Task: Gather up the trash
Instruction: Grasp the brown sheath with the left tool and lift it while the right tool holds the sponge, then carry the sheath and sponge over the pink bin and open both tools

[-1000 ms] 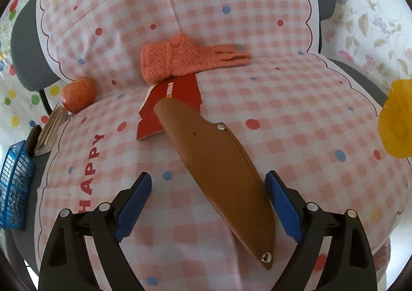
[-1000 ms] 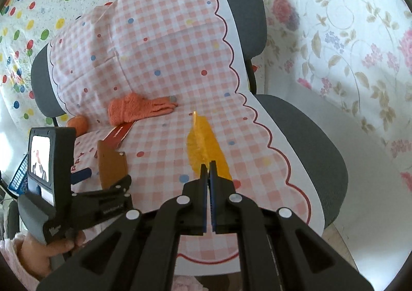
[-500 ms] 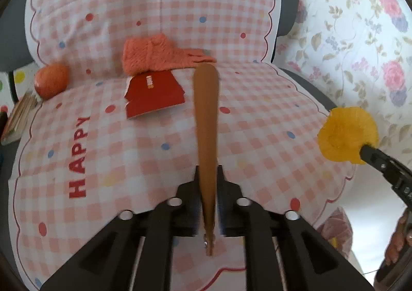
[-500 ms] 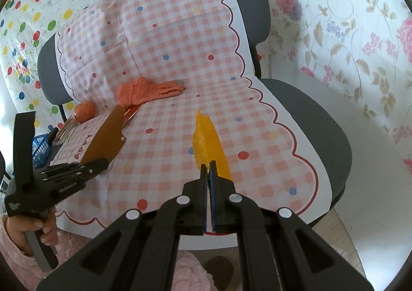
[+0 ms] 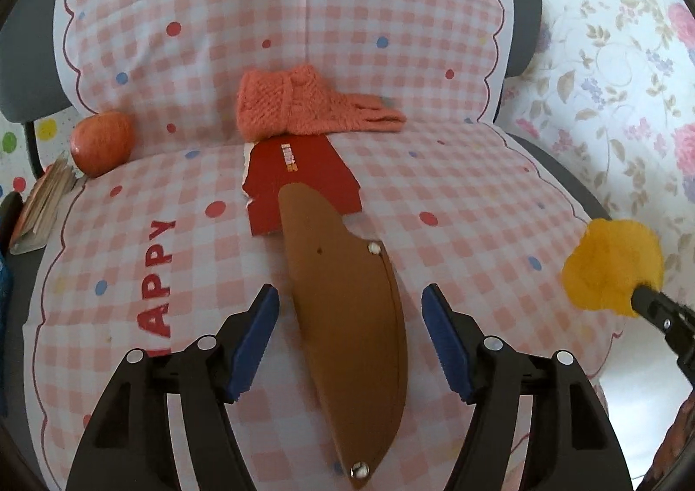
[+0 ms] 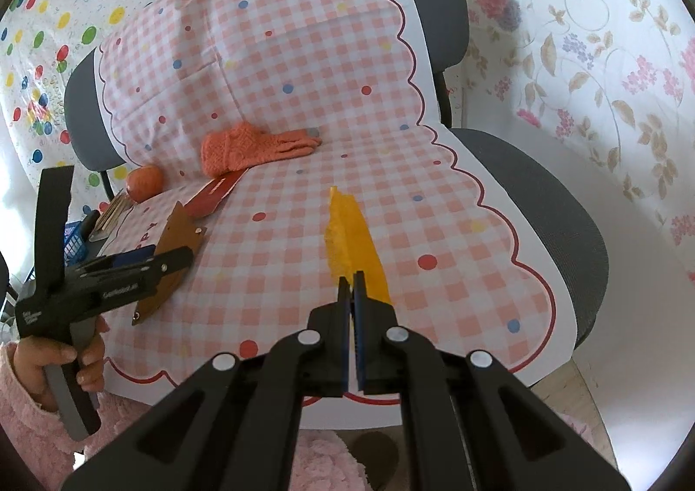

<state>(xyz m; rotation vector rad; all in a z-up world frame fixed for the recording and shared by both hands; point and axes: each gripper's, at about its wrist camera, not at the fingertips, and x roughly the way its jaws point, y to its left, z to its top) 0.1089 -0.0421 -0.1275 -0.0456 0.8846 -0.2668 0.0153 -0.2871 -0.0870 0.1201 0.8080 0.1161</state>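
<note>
A brown leather sheath lies flat on the pink checked cloth of the chair seat; its tip overlaps a torn red card. My left gripper is open, its blue pads on either side of the sheath without touching it. It also shows in the right wrist view at the left. My right gripper is shut on a yellow paper piece and holds it above the seat's front right. The yellow piece shows in the left wrist view.
An orange knitted glove lies at the seat's back, behind the red card. An orange ball sits at the back left. A stack of sticks and a blue basket are off the left edge. The grey chair rim shows at the right.
Half a second ago my left gripper was shut on the sheath, holding it on edge. Now it is open and the sheath lies flat. The right gripper still holds the yellow piece.
</note>
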